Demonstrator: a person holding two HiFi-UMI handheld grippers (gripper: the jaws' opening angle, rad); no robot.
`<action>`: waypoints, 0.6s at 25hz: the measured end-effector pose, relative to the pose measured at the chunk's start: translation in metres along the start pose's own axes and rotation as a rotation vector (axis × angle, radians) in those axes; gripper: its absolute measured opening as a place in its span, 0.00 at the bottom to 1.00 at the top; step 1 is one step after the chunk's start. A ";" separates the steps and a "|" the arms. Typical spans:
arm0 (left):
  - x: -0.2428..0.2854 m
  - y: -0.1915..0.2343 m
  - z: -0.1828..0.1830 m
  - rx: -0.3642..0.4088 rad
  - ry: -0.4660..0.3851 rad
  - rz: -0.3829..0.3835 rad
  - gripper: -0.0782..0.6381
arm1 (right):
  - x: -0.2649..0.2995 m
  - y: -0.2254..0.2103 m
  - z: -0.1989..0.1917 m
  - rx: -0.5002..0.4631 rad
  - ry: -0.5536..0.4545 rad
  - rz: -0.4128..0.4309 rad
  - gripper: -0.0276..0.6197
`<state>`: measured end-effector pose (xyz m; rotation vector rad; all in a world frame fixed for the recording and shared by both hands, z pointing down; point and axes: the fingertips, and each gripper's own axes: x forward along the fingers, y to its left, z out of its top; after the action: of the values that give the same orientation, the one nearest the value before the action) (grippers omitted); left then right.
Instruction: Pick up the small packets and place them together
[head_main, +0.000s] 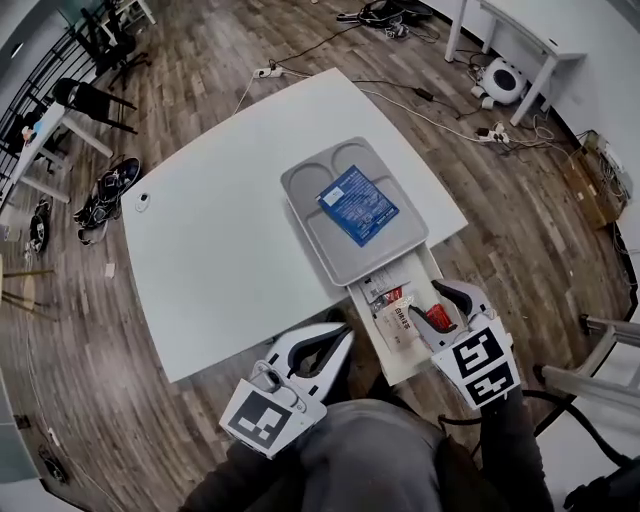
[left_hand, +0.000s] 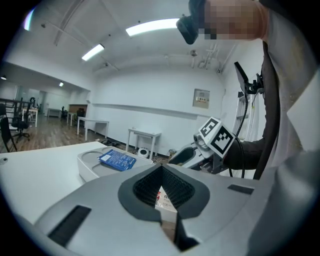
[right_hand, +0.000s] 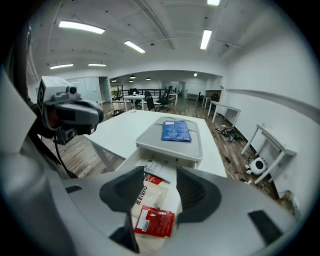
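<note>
A blue packet (head_main: 357, 205) lies on the grey tray (head_main: 310, 185) on the white table. Just below the tray an open white drawer (head_main: 400, 365) holds a pale packet (head_main: 395, 322), a red packet (head_main: 438, 318) and another white one with red print (right_hand: 157, 170). My right gripper (head_main: 437, 305) hovers over the drawer, open, and the red packet (right_hand: 155, 220) lies below and between its jaws, untouched by the pads. My left gripper (head_main: 343, 335) is shut and empty at the table's near edge, left of the drawer.
The table (head_main: 220, 250) stretches wide to the left of the tray. Cables and a power strip (head_main: 265, 72) lie on the wooden floor beyond it. A metal frame (head_main: 600, 340) stands to the right of the person.
</note>
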<state>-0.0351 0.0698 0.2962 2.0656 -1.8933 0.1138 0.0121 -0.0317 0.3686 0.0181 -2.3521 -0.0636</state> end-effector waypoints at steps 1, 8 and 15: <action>0.002 -0.001 -0.001 0.000 0.007 -0.005 0.10 | 0.005 0.006 -0.005 -0.021 0.017 0.006 0.36; 0.007 0.024 -0.008 -0.030 0.040 0.007 0.10 | 0.051 0.026 -0.007 -0.095 0.089 0.057 0.36; 0.005 0.057 -0.028 -0.098 0.086 0.041 0.10 | 0.102 0.030 -0.017 -0.083 0.221 0.123 0.37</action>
<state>-0.0860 0.0699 0.3348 1.9282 -1.8524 0.1151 -0.0475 -0.0055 0.4540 -0.1525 -2.1234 -0.0936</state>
